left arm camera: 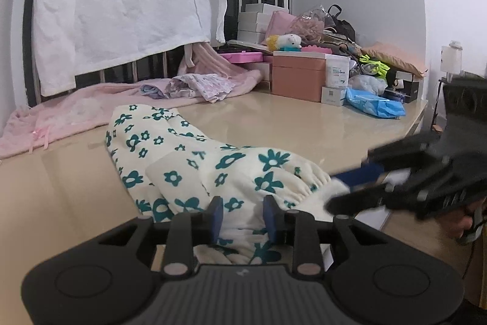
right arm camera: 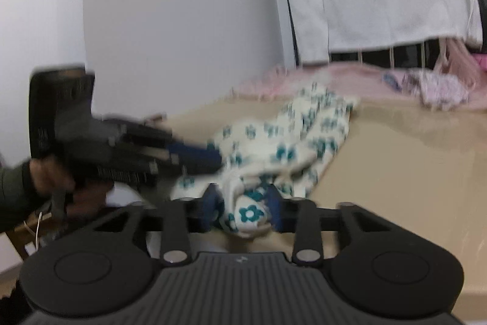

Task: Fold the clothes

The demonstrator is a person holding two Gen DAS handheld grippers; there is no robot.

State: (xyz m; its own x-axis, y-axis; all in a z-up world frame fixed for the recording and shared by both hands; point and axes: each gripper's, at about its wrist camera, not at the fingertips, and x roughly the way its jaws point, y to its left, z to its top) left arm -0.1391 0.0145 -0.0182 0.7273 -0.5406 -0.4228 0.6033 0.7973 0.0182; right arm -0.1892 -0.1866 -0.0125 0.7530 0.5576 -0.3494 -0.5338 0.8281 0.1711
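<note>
**Both grippers hold the near end of the flowered garment**

The flowered garment [left arm camera: 194, 169] — cream cloth with teal flowers, with a gathered elastic edge — lies in a loose heap on the beige bench [left arm camera: 304, 124], near its front edge. The far part rests on the surface, and the near end is lifted into the two tools.

The left gripper [left arm camera: 243, 217] has its jaws clamped on a fold of this cloth; the blue pads press it from both sides. The right gripper [right arm camera: 243, 210] is the same: its jaws are closed on a bunch of the garment, which bulges between the pads. In the left wrist view the right gripper comes in from the right side and meets the elastic edge. The right wrist view is blurred, so small details there are not sure.

My judgement is that the two grips sit close together on one end so the person can lift the piece, shake it flat and find its edges before a fold is made. The folding itself seems not yet begun, because the cloth is crumpled.

Behind, a pink blanket [left arm camera: 76, 111] lies along the back of the bench under a hanging white sheet [left arm camera: 121, 5]. At the right corner stand stacked boxes [left arm camera: 298, 75] and a blue plastic bag [left arm camera: 374, 105]. A white tub there has a label, but the writing is too small to read.
</note>
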